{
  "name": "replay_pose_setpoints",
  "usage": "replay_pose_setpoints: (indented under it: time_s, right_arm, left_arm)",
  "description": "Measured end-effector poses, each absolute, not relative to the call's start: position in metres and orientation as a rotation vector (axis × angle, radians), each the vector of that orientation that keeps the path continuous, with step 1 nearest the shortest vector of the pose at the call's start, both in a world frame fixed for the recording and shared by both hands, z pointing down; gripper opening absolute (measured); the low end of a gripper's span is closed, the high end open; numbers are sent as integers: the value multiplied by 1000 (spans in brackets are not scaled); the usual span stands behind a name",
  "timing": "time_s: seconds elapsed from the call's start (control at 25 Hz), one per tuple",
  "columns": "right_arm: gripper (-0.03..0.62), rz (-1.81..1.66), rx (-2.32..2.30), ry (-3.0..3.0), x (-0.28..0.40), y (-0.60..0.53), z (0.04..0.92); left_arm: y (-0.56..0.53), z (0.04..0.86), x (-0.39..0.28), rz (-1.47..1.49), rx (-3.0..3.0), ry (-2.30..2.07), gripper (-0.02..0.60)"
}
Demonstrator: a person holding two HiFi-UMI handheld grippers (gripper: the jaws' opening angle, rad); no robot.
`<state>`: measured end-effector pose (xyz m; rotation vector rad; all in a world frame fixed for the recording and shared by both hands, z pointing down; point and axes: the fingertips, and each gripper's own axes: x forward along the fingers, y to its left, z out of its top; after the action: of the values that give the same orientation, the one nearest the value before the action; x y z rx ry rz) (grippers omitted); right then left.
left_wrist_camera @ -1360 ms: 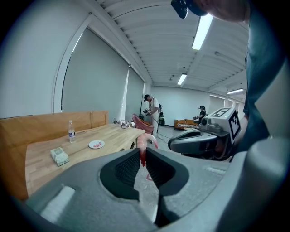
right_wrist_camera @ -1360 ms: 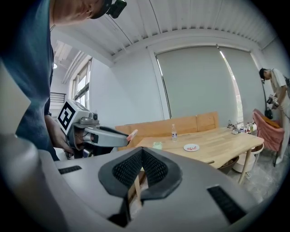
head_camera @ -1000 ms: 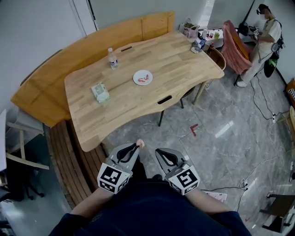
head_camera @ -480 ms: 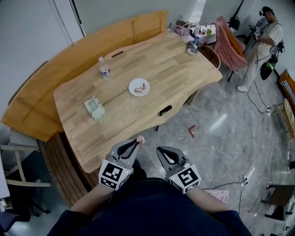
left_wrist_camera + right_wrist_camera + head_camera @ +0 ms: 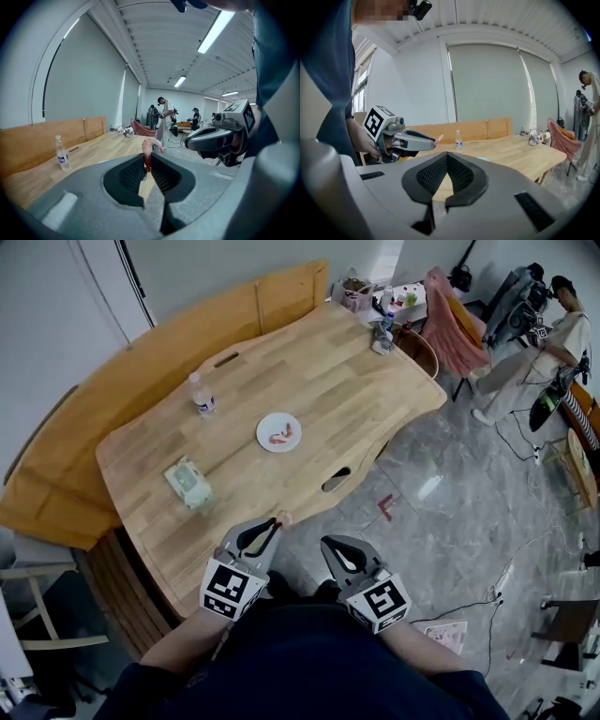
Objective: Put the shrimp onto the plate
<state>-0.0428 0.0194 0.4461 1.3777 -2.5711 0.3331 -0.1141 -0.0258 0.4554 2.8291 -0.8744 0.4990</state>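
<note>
Shrimp pinched, lower centre of head view
The left gripper [image 5: 146, 160] was clamped on a curled, pale pink shrimp [image 5: 150, 146], redder below. The right gripper [image 5: 446, 155] was closed and empty. The plate [image 5: 265, 425] lay above.

Before me stands a big light-wood table with a wavy edge [image 5: 356, 390], two handle slots cut into its top. A high-backed wooden bench [image 5: 122, 371] wraps its far side, against a plain white wall [image 5: 56, 315]. The glossy grey marble-look floor [image 5: 450, 531] carries a small red corner mark [image 5: 385, 507]. A pink-draped chair [image 5: 455, 320] stands at the table's far end. Pale roller blinds [image 5: 487, 84] cover the tall windows. Long strip lights [image 5: 215, 30] glow on the ribbed ceiling above me.
</note>
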Motion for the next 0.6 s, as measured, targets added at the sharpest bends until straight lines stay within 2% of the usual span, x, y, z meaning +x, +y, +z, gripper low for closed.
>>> replay_pose_setpoints:
  time_s: [0.6]
  right_arm:
    - [9, 338, 1190, -2697, -19, -72, 447]
  left_arm:
    - [-100, 478, -99, 526, 2723, -1027, 48]
